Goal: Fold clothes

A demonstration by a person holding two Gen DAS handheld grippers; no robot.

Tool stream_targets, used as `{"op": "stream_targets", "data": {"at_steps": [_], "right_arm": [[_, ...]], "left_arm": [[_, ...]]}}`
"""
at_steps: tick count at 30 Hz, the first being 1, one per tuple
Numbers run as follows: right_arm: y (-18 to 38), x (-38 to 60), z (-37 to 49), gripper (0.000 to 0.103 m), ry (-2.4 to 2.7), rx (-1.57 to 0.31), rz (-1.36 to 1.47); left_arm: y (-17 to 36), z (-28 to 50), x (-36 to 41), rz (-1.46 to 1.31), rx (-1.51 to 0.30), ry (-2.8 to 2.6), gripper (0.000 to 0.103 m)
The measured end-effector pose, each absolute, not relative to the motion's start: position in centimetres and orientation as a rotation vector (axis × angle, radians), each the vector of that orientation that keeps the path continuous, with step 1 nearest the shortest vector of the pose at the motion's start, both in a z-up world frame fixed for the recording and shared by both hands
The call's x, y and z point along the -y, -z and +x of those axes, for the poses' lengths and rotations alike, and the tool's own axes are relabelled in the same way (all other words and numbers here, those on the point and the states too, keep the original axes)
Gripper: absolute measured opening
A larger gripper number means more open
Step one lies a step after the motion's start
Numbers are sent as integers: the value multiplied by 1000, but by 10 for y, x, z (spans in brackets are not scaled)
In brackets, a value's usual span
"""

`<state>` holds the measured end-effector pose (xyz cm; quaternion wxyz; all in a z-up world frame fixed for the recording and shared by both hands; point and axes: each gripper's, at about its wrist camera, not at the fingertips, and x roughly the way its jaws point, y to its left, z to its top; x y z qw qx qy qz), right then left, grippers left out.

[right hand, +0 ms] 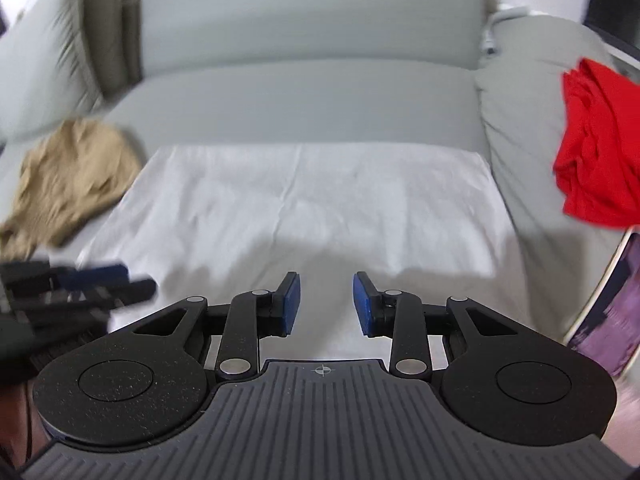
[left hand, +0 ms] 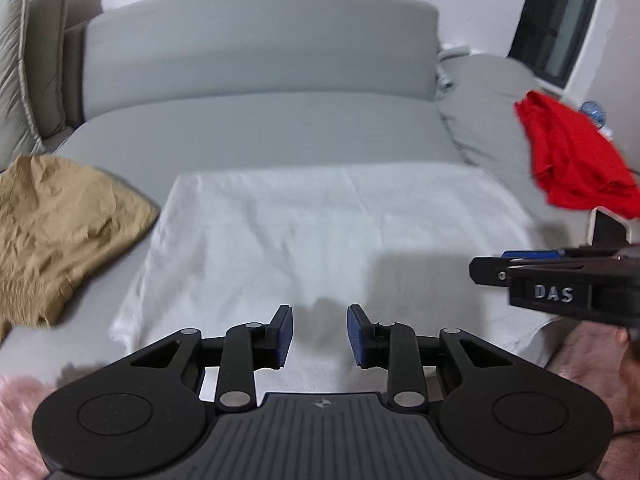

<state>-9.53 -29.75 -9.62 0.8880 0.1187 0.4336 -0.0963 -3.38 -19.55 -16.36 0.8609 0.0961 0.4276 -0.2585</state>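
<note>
A white garment (left hand: 320, 232) (right hand: 304, 204) lies folded into a flat rectangle on the grey sofa seat (left hand: 256, 128) (right hand: 296, 100). My left gripper (left hand: 319, 336) hovers above its near edge, open, with nothing between the blue pads (left hand: 284, 334). My right gripper (right hand: 326, 304) is open too and holds nothing, over the same near edge. In the left wrist view the right gripper (left hand: 560, 280) comes in from the right side. The left gripper (right hand: 80, 288) shows blurred at the left of the right wrist view.
A crumpled tan garment (left hand: 56, 236) (right hand: 72, 176) lies left of the white one. A red garment (left hand: 576, 160) (right hand: 600, 140) hangs over the sofa's right armrest (left hand: 488, 112). Cushions (left hand: 24, 64) lean at the back left. Pink fluffy fabric (left hand: 16, 412) shows at the lower left.
</note>
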Motion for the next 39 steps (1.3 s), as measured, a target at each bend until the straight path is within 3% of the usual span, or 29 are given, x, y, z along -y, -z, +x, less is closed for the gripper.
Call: {"op": "stream_targets", "data": {"at_steps": [5,10,17,22,27,29,30,39], "right_arm": [[130,290,-109,37,164,-996,278],[129,294,-121,38,174,-1058,303],[123,291,-141,38,161,-946,345],[120,287,-142,38,145,-893,320],[115,285,-143,37,129,-834,324],[113,279,-136,14,97,-806,292],[113,276,-132,12,86,-805,276],[142,259,-83,17,63,-886,159]], "left_arm": [[184,-46,193,300,-975,537,31],[180,-55,180,284,-1026,522,33],[167,-66,153,186,-945,502,42],[162,-56,131,59,-920,370,44],[156,-37,106,-93,-863,269,38],[155,-27,101,-125,-840,262,33],[158,-19,105,-111,-841,277,32],[189,17,100,-55,-948,155,26]]}}
